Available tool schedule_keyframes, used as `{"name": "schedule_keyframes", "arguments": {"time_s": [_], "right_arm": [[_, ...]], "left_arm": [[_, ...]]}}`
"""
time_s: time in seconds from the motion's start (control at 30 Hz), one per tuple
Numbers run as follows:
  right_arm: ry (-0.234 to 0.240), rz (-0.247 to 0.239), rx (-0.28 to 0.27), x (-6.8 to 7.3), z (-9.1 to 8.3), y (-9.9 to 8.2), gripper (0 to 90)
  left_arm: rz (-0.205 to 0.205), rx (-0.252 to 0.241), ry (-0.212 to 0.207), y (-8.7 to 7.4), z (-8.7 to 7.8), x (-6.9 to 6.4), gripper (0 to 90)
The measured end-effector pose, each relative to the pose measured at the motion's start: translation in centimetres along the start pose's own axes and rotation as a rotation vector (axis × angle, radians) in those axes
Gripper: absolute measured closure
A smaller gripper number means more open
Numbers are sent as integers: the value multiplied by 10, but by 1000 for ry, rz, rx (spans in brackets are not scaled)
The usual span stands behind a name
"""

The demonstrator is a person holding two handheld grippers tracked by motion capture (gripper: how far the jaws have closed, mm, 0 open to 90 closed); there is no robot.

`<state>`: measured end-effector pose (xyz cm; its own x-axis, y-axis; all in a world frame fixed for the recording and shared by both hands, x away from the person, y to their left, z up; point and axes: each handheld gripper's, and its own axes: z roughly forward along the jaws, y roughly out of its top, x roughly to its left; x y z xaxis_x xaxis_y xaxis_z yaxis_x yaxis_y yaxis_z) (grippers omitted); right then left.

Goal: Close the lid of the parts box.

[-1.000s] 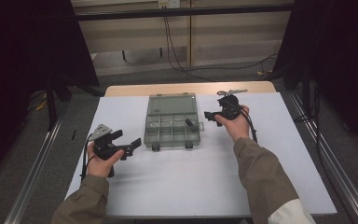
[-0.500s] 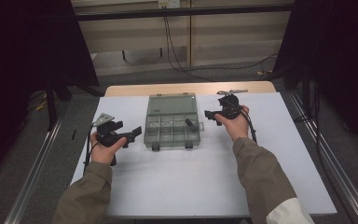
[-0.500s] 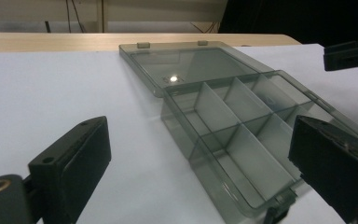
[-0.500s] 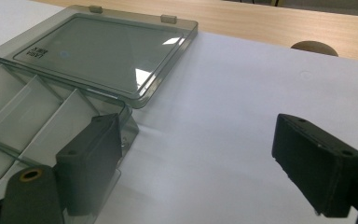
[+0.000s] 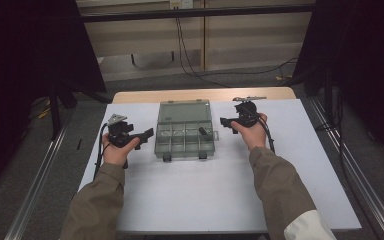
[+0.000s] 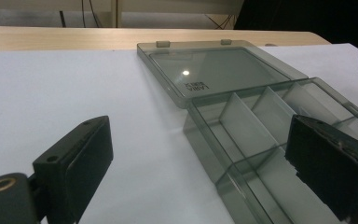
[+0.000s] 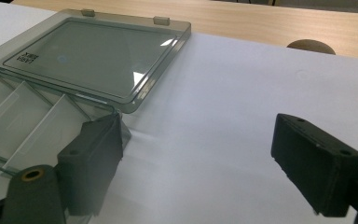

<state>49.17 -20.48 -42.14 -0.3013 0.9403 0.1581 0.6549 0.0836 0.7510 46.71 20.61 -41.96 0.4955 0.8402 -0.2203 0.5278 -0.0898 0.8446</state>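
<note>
A clear grey compartment box (image 5: 184,141) lies open mid-table, its lid (image 5: 185,112) flat on the far side. My left gripper (image 5: 146,134) hovers just left of the tray, jaws open and pointing at it. In the left gripper view the left gripper (image 6: 200,172) frames the tray's corner (image 6: 242,140) between wide jaws, with neither pad touching it. My right gripper (image 5: 225,121) is held at the box's right side, open. In the right gripper view the right gripper (image 7: 205,158) has bare white table between its jaws, and the tray (image 7: 23,116) lies beside its left jaw.
The box rests on a white table sheet (image 5: 220,190), with a bare wooden strip (image 5: 200,95) along the far edge. A small dark thing (image 5: 202,131) sits in a right-hand compartment; what it is I cannot tell. Dark floor and metal rails flank the table.
My left hand has carried its gripper away from the front-left and rightwards, up to the box's left edge. The right hand and the box have stayed put.
</note>
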Motion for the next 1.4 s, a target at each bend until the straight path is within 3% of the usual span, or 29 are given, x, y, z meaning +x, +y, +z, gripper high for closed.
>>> {"name": "schedule_keyframes", "arguments": {"time_s": [0.23,0.57,0.7,0.93,1.0,1.1,1.2,1.3,1.4], "right_arm": [[-7,4,-24,-1,6,0,152],[-12,27,-57,0,11,-1,143],[-10,20,-50,1,14,0,143],[-7,61,-60,-3,18,1,167],[-13,52,-56,-3,19,1,189],[-12,46,-53,-2,22,0,227],[-50,26,-54,1,24,0,281],[-34,52,-65,5,25,1,357],[-49,33,-37,8,29,3,398]], "left_arm": [[1,7,-2,8,12,0,76],[0,22,28,20,26,4,80],[-7,35,26,24,32,4,86],[-11,35,40,30,37,6,98],[-10,38,45,32,39,8,106],[-29,51,64,33,42,11,173],[-57,51,103,35,45,15,233],[-54,52,125,35,49,17,285],[-64,72,136,34,55,20,360]]}}
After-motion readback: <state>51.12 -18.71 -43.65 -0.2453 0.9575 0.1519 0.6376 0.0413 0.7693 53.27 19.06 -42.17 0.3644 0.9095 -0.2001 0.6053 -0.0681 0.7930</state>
